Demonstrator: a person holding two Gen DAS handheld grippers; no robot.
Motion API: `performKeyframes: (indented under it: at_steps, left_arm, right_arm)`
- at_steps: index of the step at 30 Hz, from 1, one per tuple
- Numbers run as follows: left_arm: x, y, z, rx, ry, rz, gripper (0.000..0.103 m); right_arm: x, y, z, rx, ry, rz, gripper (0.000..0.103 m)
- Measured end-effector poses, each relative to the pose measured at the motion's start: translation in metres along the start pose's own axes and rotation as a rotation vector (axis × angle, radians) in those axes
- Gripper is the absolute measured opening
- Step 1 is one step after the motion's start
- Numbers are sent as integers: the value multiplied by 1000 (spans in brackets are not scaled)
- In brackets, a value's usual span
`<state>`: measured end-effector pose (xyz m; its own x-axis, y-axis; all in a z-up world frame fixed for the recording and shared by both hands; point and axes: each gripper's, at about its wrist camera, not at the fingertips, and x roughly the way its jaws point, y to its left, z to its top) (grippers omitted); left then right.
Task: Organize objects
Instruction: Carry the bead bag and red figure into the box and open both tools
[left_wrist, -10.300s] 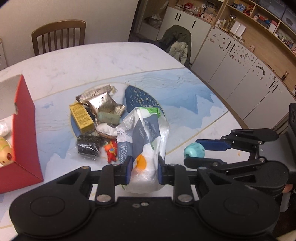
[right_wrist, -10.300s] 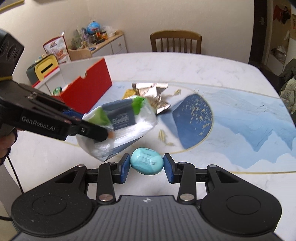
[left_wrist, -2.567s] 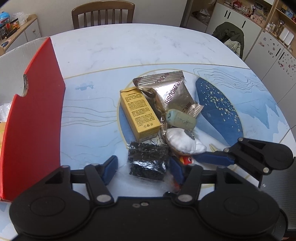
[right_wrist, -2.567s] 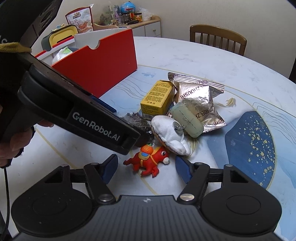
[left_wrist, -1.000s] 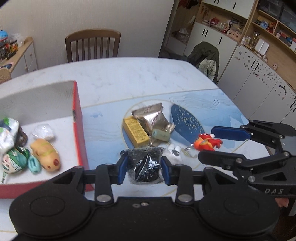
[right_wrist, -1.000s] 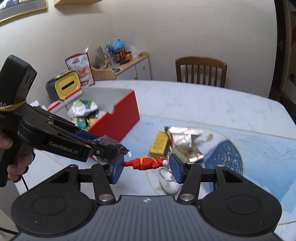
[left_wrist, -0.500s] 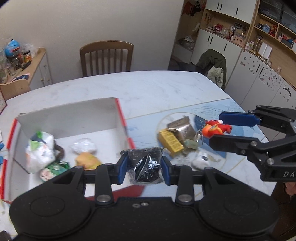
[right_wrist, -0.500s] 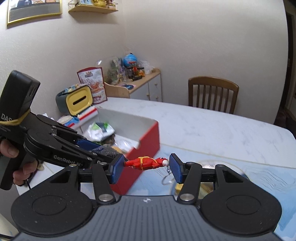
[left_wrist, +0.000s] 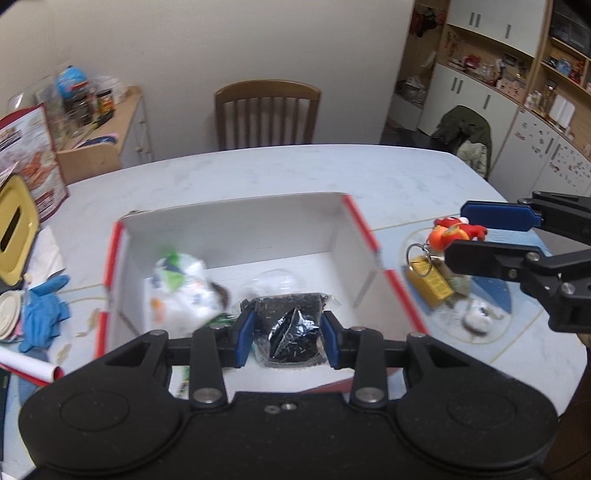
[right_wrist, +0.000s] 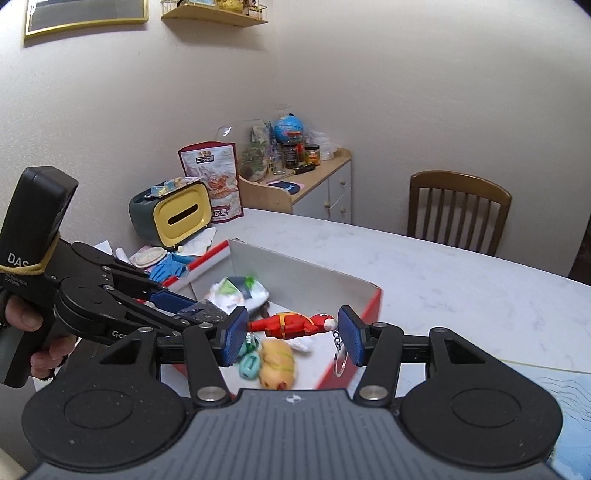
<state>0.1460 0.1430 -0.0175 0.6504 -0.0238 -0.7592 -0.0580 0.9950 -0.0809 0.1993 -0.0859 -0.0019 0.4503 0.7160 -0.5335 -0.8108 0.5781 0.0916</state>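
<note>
My left gripper (left_wrist: 287, 334) pinches black packet (left_wrist: 290, 332), right gripper (right_wrist: 291, 336) pinches red horse keychain (right_wrist: 291, 325), both over half-filled box (left_wrist: 360, 236); yellow carton (left_wrist: 428, 286) and others remain.

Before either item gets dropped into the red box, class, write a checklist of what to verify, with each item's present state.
1. Left tool grips the black packet: ok.
2. Right tool grips the red horse keychain: ok.
3. Black packet above the red box opening: ok.
4. Keychain above the opening: not ok in the left wrist view, where it hangs outside the right wall.
5. Free floor space in the box: ok.
6. Key ring clear of the wall: cannot tell.
</note>
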Motion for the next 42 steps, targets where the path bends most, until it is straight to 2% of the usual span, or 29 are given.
performKeyframes:
  at_steps: [11,23,30,42]
  left_arm:
    - [24,45,-3,-28,46,2,36]
    - [65,50,-14,5,147,-28,36]
    - [80,51,-19,12,199,-28,36]
    - [94,58,-23,-25,247,-29,37]
  right_arm:
    - [67,30,3,-30,78,-24,53]
    - [138,32,-19,-43,219,-130,53]
    - [159,34,-29,-38,284,-127,53]
    - [167,36,-36,-34,324,-115,54]
